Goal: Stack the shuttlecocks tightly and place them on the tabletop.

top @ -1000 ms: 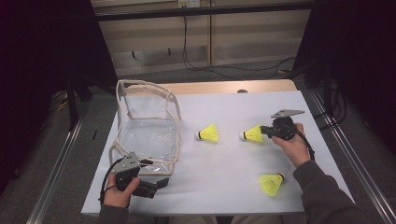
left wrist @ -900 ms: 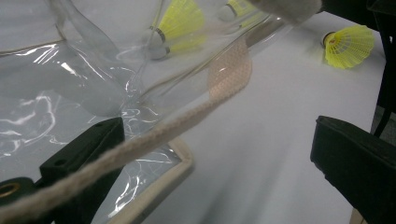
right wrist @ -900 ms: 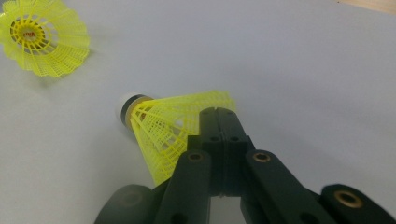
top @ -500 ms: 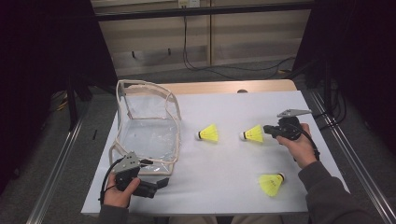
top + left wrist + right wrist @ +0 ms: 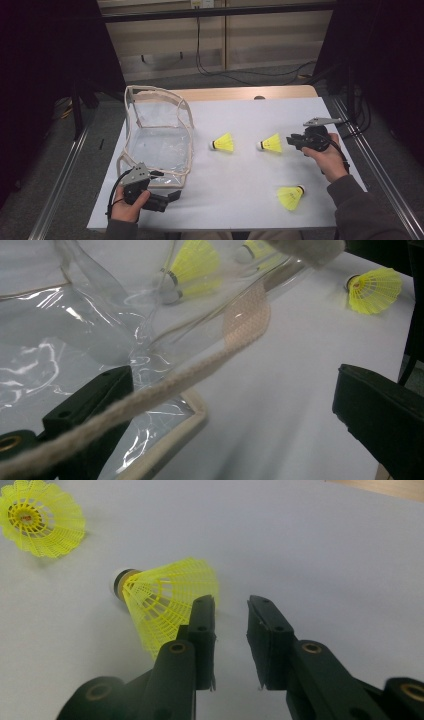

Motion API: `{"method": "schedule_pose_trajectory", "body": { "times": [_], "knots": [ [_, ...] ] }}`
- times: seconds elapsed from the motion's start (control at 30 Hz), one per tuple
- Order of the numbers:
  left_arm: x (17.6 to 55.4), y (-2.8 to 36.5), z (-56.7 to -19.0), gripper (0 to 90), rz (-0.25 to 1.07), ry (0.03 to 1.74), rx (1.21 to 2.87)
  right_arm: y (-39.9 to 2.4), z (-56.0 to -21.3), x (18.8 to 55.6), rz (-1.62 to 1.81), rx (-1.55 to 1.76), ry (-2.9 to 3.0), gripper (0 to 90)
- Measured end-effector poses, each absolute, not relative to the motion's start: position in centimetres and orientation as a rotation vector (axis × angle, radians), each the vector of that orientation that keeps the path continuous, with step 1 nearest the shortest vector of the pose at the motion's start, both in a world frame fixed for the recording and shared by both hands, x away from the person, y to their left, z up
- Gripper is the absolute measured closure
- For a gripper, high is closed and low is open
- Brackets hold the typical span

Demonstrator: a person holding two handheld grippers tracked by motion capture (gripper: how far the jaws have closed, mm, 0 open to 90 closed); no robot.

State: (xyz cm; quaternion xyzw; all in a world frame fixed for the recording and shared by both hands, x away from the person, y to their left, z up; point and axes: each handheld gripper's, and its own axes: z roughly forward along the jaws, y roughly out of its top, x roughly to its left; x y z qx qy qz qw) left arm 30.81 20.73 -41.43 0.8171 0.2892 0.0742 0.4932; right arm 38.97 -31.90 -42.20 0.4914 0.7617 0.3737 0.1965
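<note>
The right gripper (image 5: 294, 142) lies low over the white desk (image 5: 240, 200) near its right edge, jaws pointing left at a yellow shuttlecock (image 5: 270, 143). In the right gripper view (image 5: 231, 605) the jaws stand a narrow gap apart with nothing between them; they have just been opening. The shuttlecock (image 5: 165, 597) lies on its side just beside the left jaw tip, skirt toward the gripper, cork away. Whether the jaw touches the skirt I cannot tell.

The left gripper (image 5: 170, 197) rests by the desk's near left corner, jaws pointing right, just beside the near edge of a clear bag (image 5: 159, 145). In the left gripper view its jaws stand wide apart; the bag's cream strap (image 5: 165, 385) crosses in front of the left jaw, and the bag's corner (image 5: 165, 430) lies between the jaws, unpinched.

A second shuttlecock (image 5: 223, 143) lies mid-desk, between the bag and the first. A third (image 5: 291, 196) lies near the front edge, toward the right corner, by the person's right sleeve (image 5: 365, 210).
</note>
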Motion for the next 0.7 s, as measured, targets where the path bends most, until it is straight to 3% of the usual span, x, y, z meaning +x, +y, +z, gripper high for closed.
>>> {"method": "schedule_pose_trajectory", "body": {
  "times": [0.43,0.7],
  "knots": [
    [30.8,20.7,-41.4,3.6,0.182,0.702,1.979,-31.6,-41.8,38.4,1.082,1.374,2.130,50.9],
    [30.8,20.7,-41.4,3.6,0.181,0.704,1.978,-30.8,-41.9,38.4,1.119,1.375,2.165,32.1]
  ]
}}
